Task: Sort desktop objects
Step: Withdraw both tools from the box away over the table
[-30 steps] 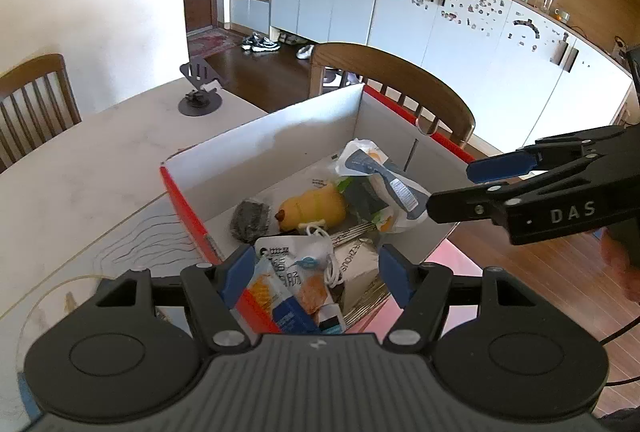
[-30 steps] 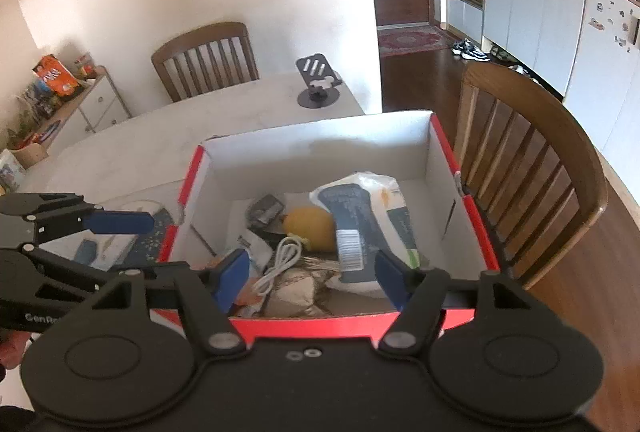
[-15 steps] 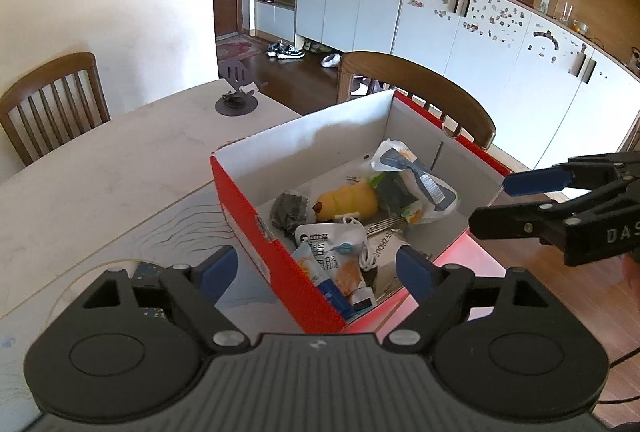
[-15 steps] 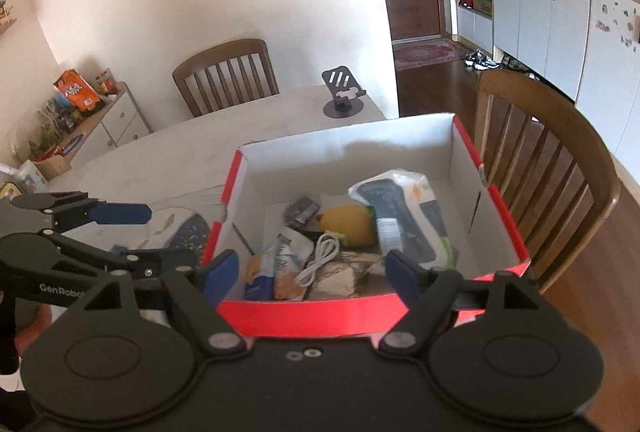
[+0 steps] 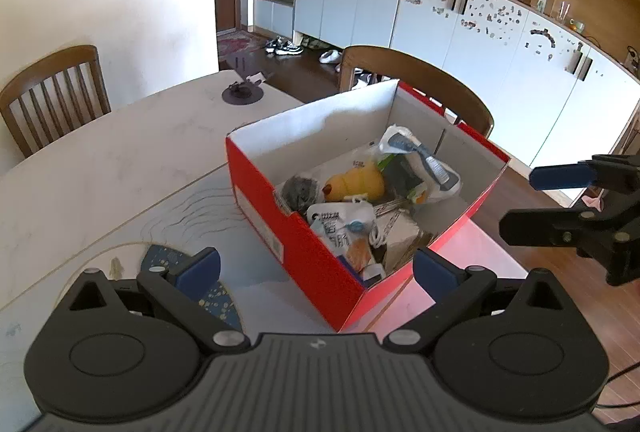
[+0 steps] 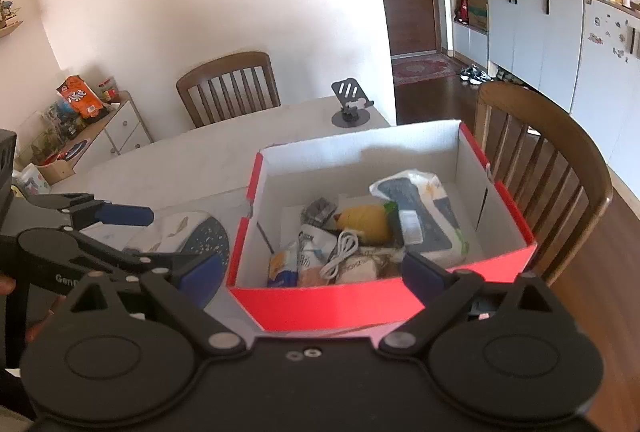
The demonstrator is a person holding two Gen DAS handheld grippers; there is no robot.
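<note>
Left gripper (image 5: 316, 268) and right gripper (image 6: 312, 272), jaws opening, empty, near red box (image 6: 328, 306).

Box (image 6: 332, 302): centre of the right wrist frame, on table (image 6: 192, 167). In it: plush toy (image 6: 366, 218) mid-floor, wipes pack (image 6: 424, 211) right of it, cable (image 6: 340, 252) in front. Phone stand (image 6: 352, 107): behind box, upper centre. Chair (image 6: 548, 167): right of box.

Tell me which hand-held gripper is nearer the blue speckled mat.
Left. Left hand-held gripper hangs over the blue speckled mat; right hand-held gripper faces the red box. Both jaws opening, empty.
</note>
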